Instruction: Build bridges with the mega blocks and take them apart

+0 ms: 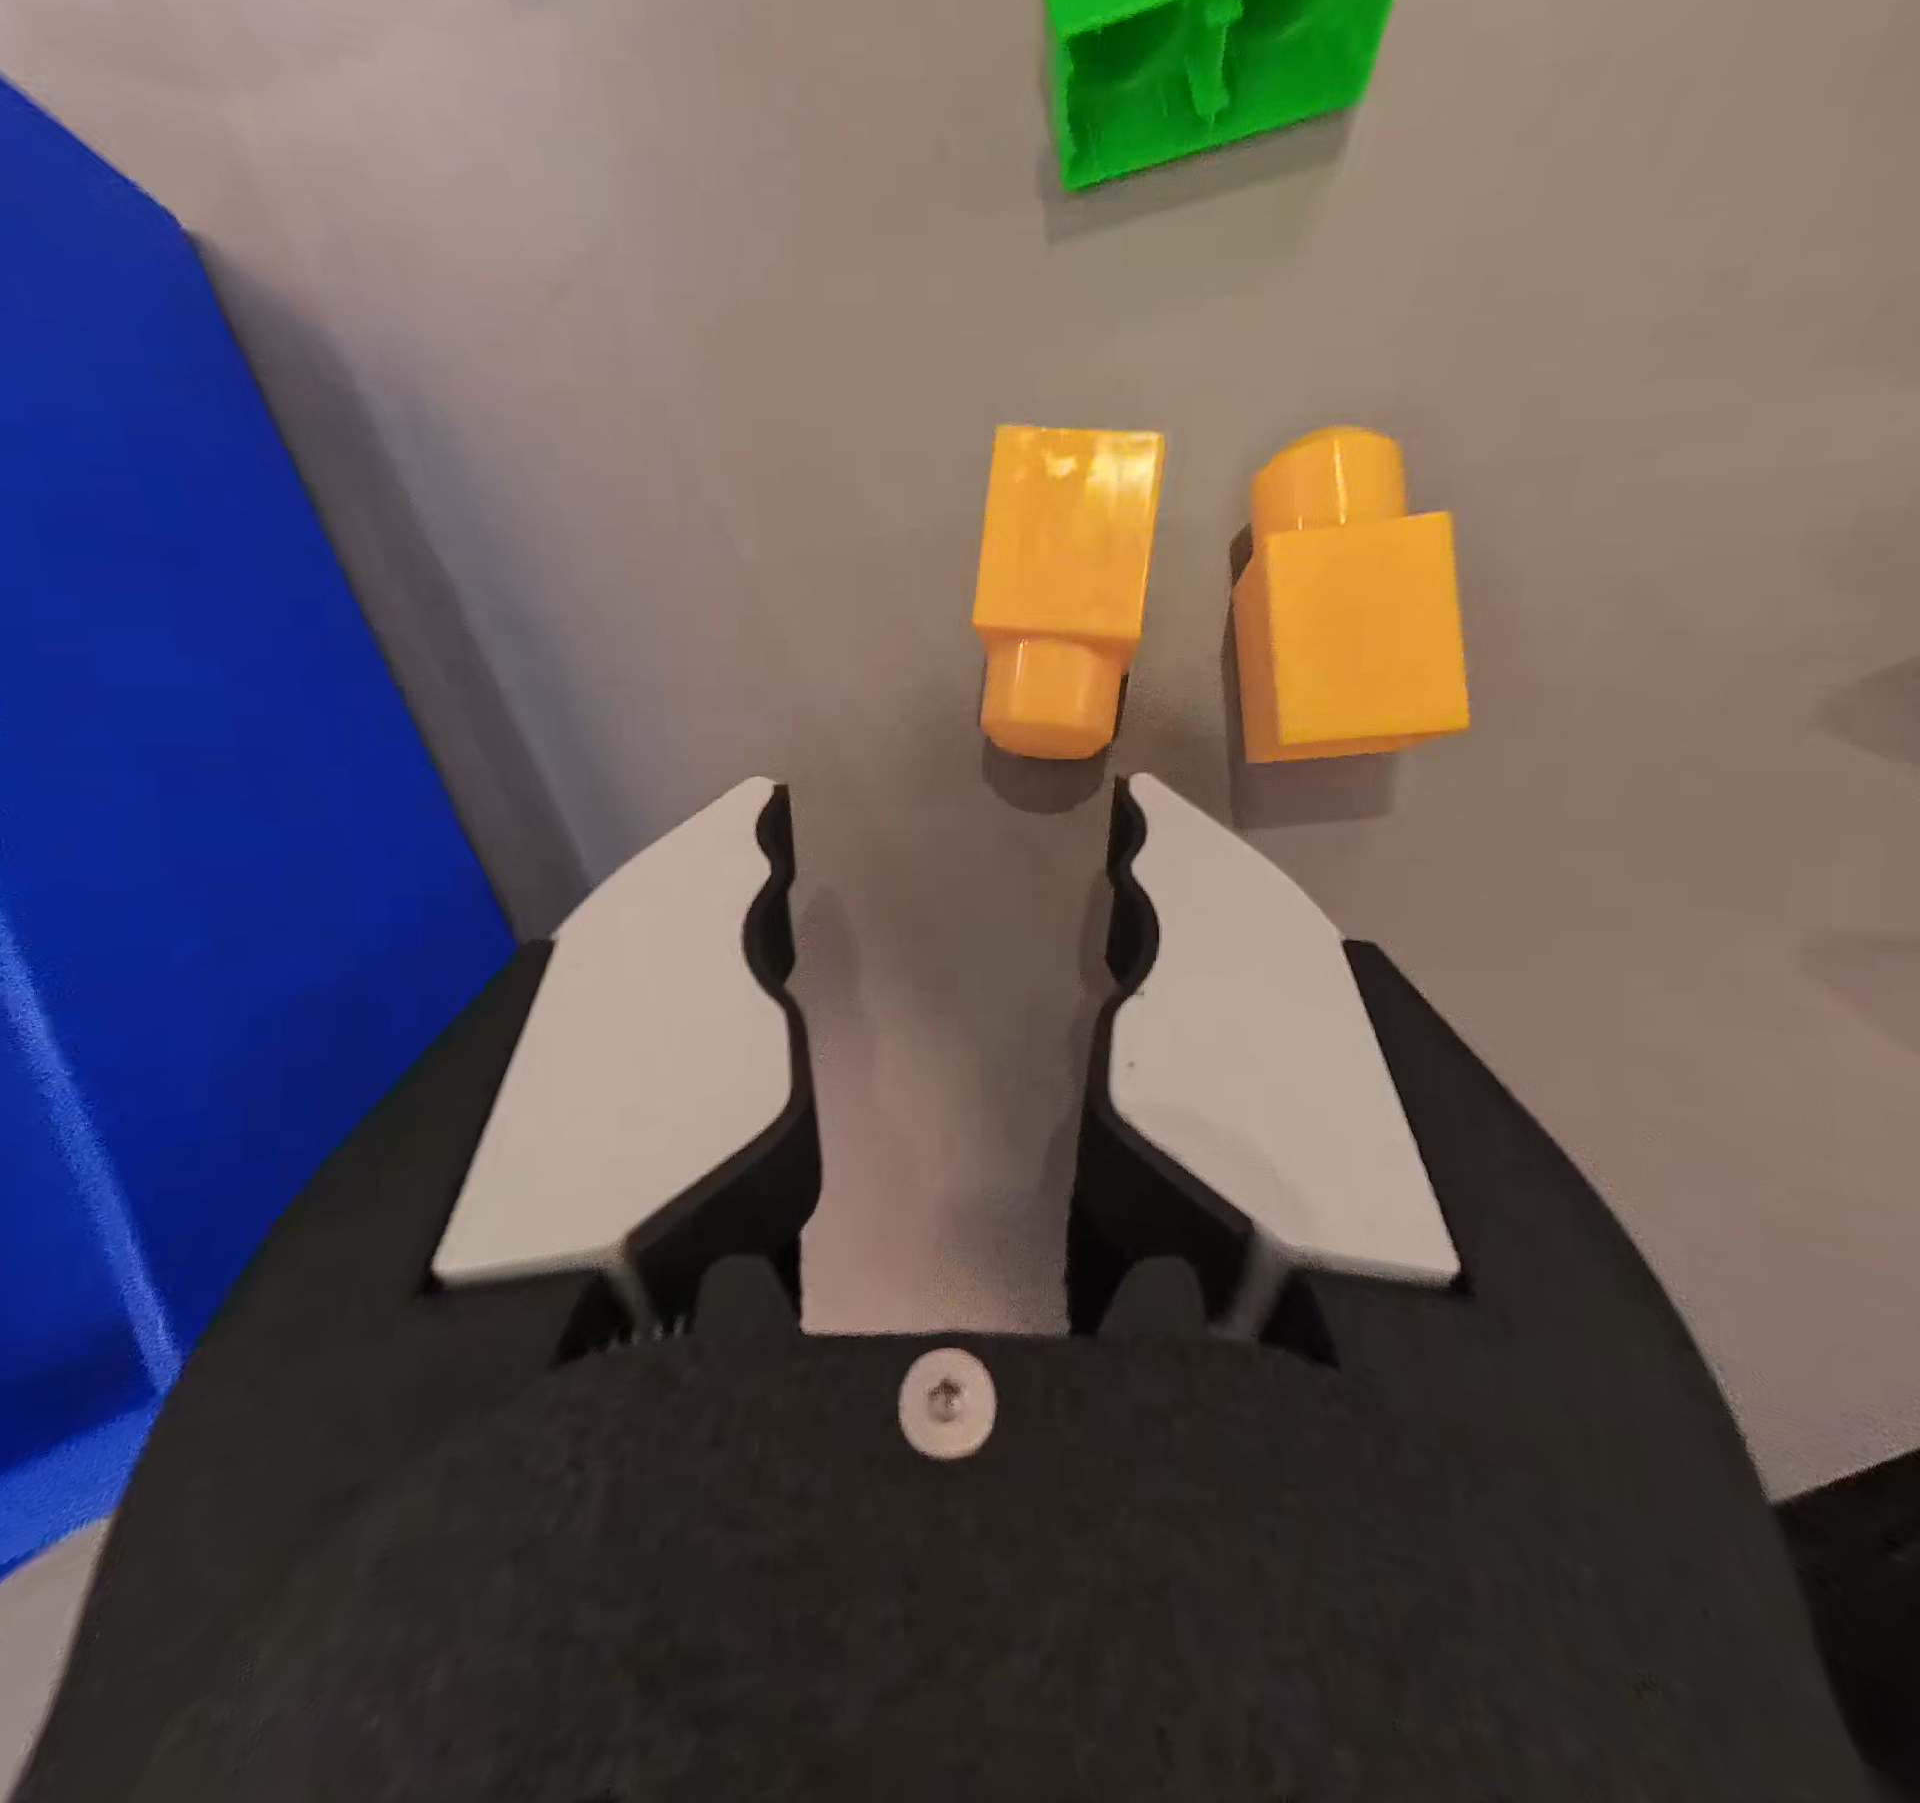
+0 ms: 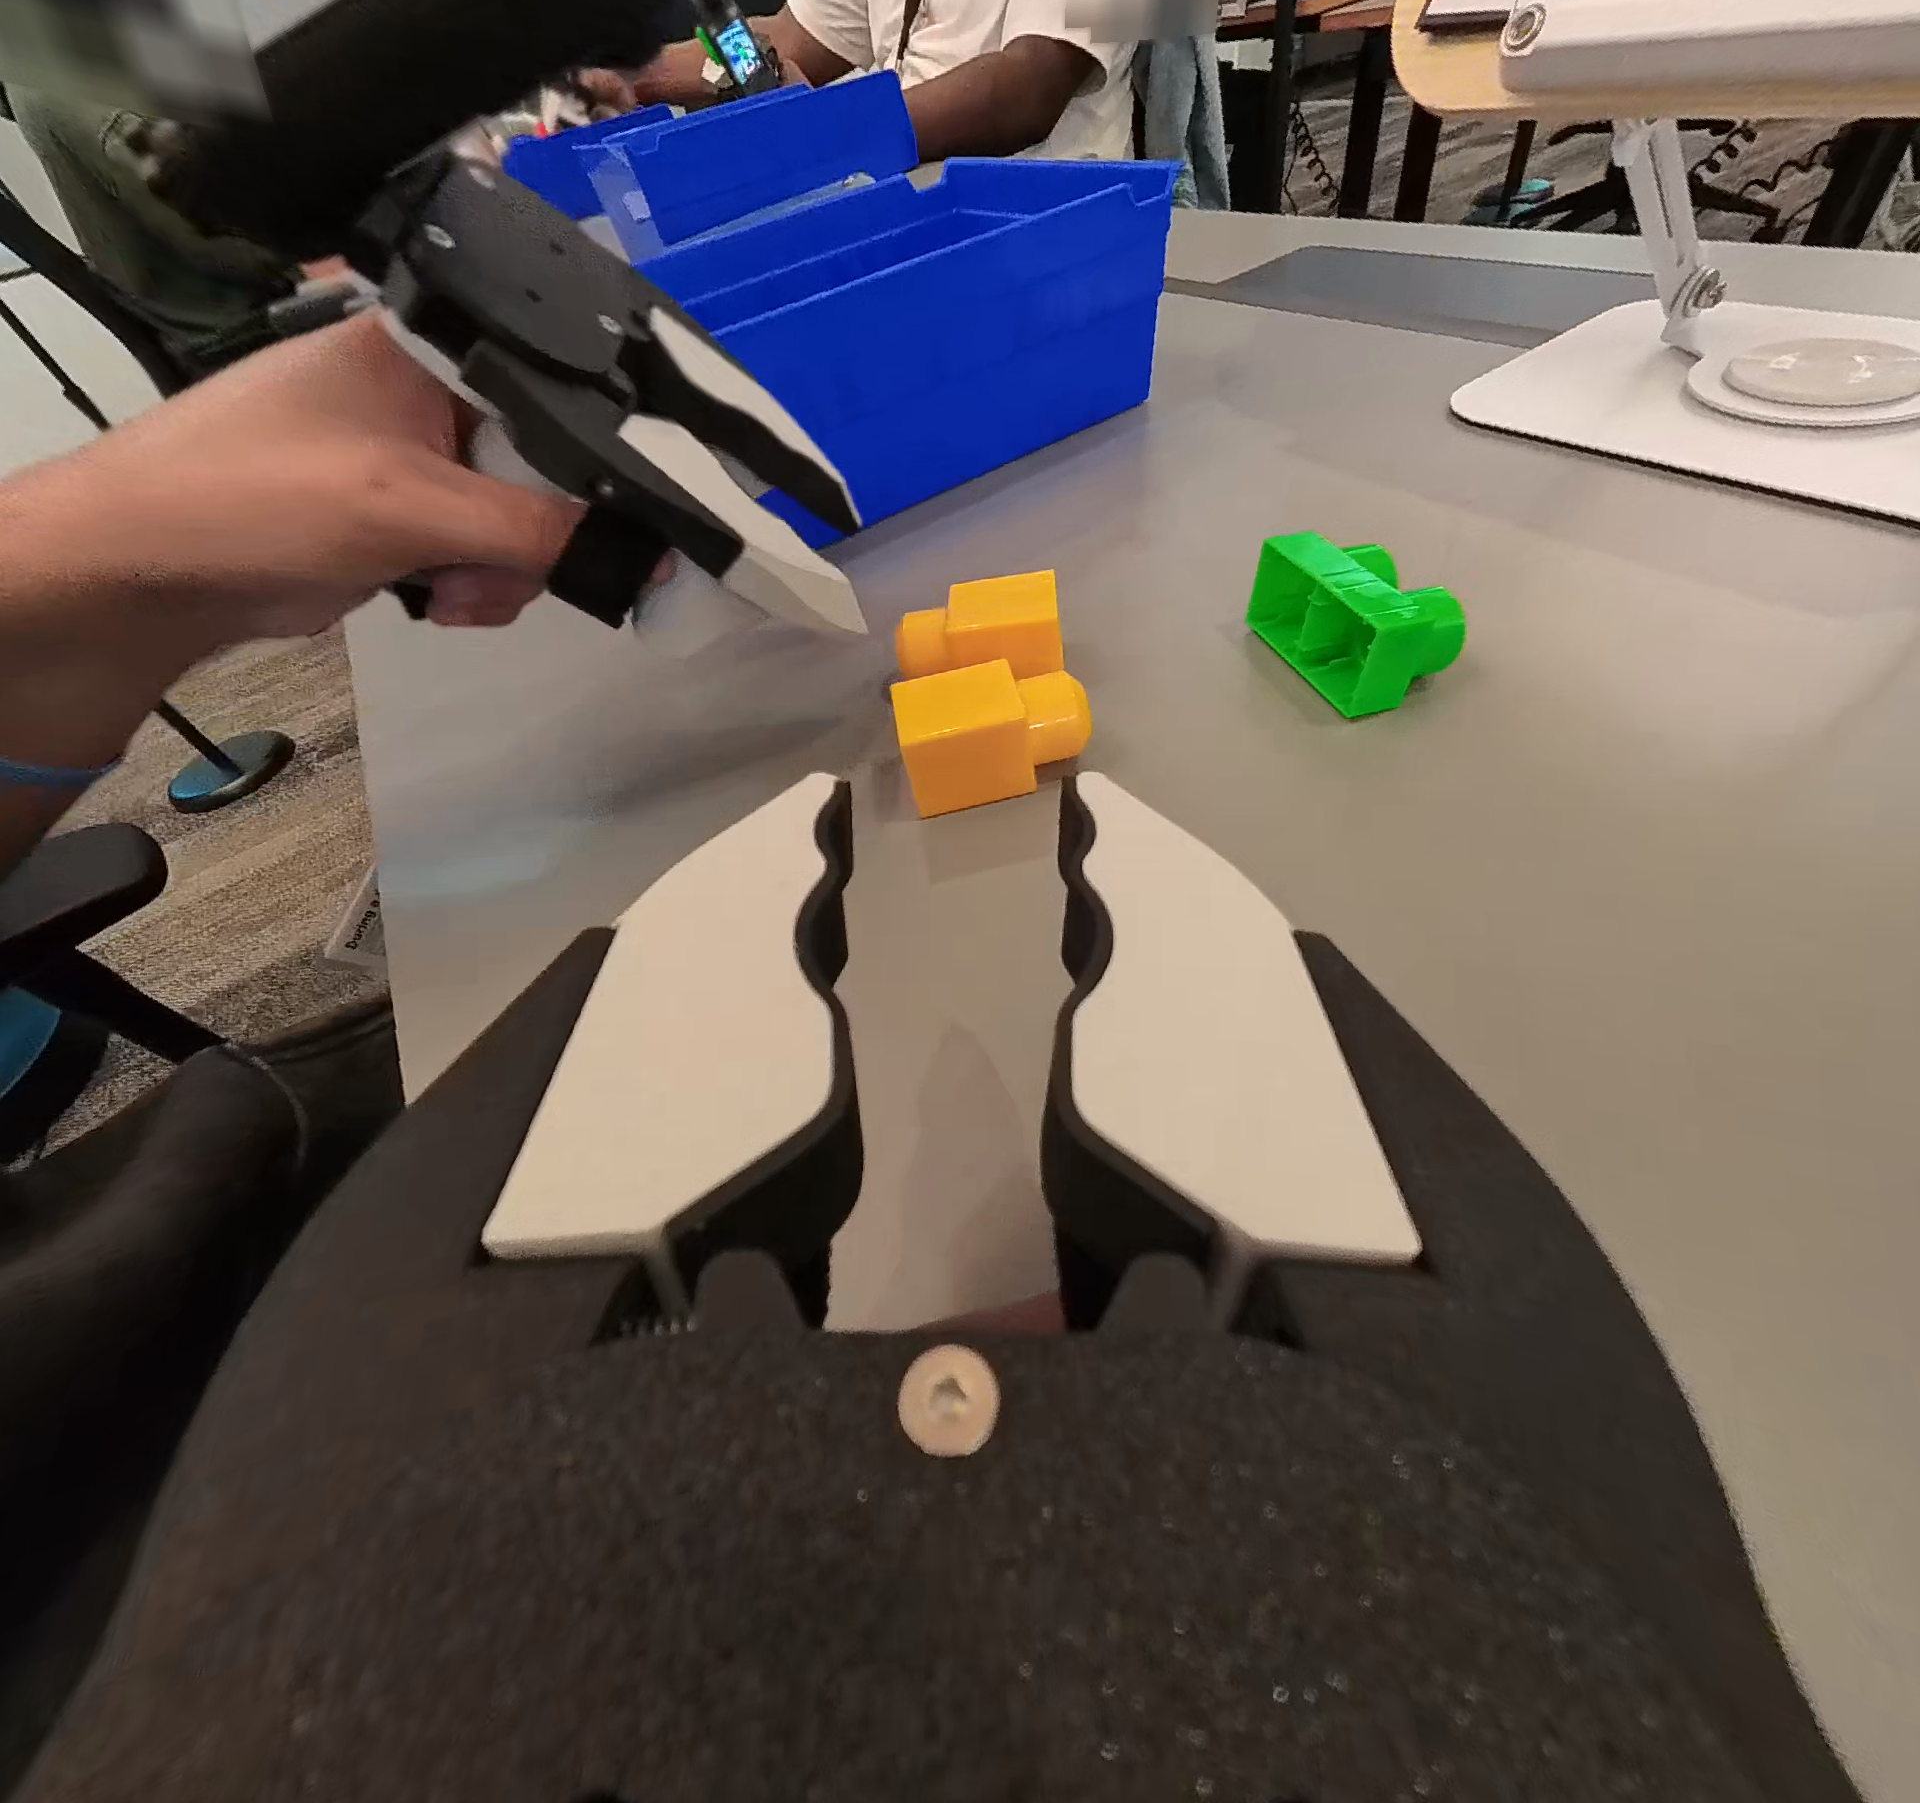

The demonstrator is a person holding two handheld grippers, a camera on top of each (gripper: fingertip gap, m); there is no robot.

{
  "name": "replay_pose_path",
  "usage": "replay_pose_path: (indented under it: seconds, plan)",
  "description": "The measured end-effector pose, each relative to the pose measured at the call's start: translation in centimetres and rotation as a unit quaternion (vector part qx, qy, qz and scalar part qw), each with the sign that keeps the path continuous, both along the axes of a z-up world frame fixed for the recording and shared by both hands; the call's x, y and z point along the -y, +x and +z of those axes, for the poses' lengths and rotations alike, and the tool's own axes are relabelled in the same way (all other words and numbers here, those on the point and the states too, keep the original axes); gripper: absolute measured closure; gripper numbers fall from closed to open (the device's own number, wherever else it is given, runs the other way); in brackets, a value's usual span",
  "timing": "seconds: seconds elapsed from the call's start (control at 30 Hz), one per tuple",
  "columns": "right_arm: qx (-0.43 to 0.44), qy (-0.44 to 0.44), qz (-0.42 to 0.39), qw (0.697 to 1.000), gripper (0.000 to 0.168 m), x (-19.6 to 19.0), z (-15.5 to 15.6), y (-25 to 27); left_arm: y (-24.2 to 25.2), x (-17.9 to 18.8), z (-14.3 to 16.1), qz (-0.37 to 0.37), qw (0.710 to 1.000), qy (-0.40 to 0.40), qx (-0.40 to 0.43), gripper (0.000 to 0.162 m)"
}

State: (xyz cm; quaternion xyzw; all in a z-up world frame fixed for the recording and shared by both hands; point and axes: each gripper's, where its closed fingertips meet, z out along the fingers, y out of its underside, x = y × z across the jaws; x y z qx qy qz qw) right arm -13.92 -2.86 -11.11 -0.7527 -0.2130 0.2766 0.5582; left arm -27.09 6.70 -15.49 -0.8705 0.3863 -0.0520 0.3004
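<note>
Two yellow one-stud blocks lie on their sides, close together on the grey table (image 2: 1351,922). One yellow block (image 1: 1060,590) points its stud at my left gripper (image 1: 951,797), which is open and empty just short of it. The other yellow block (image 1: 1351,621) lies to its right, stud pointing away. In the right wrist view my right gripper (image 2: 956,792) is open and empty, right in front of the nearer yellow block (image 2: 971,735). The farther yellow block (image 2: 987,626) lies behind it, with the left gripper (image 2: 854,569) to its left. A green two-stud block (image 2: 1351,626) (image 1: 1226,39) lies on its side, hollow underside showing.
A blue bin (image 2: 935,351) (image 1: 156,610) stands on the table behind the left gripper, with more blue bins (image 2: 748,143) beyond. A white tablet stand (image 2: 1714,382) is at the right back. A person (image 2: 966,8) sits across the table. The table's left edge (image 2: 364,818) is near. The yellow block (image 1: 1060,590) is about 4 centimetres from my left fingertips and 15 centimetres from my right. It turns up in the right wrist view (image 2: 974,602) as well.
</note>
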Motion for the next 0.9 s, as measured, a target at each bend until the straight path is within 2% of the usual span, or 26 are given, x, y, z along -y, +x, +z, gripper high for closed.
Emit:
replay_pose_path:
  seconds: [0.17,0.3,0.5,0.53,0.6,0.67,0.8,0.9]
  plan:
    - [-0.012,-0.001,0.003,1.0,0.131,0.0,0.1,0.1,1.8,0.3,-0.9,-0.048,0.998,-0.027,-0.026,0.105]
    - [-0.019,-0.004,0.005,1.0,0.131,0.0,0.2,0.2,1.4,-0.1,-2.0,-0.049,0.996,-0.044,-0.059,0.106]
    - [-0.017,-0.005,0.006,1.0,0.131,0.1,0.1,0.2,1.6,-0.1,-3.4,-0.062,0.996,-0.061,-0.033,0.108]
    - [-0.017,-0.006,0.007,1.0,0.131,0.1,0.1,0.1,1.8,-0.3,-3.5,-0.062,0.996,-0.058,-0.026,0.111]
    - [-0.019,-0.007,0.007,1.0,0.131,0.1,0.1,0.2,2.2,-0.3,-3.5,-0.068,0.996,-0.056,-0.007,0.133]
    - [-0.022,-0.009,0.007,1.0,0.131,0.0,0.1,0.2,2.0,-0.2,-3.5,-0.073,0.995,-0.061,-0.012,0.134]
    - [-0.027,-0.013,0.008,1.0,0.131,0.0,0.1,0.3,1.2,0.6,-1.4,-0.101,0.993,-0.054,-0.042,0.133]
    - [-0.031,-0.012,0.008,0.999,0.131,0.0,0.2,0.3,-0.5,1.5,0.9,-0.15,0.98,-0.047,-0.121,0.133]
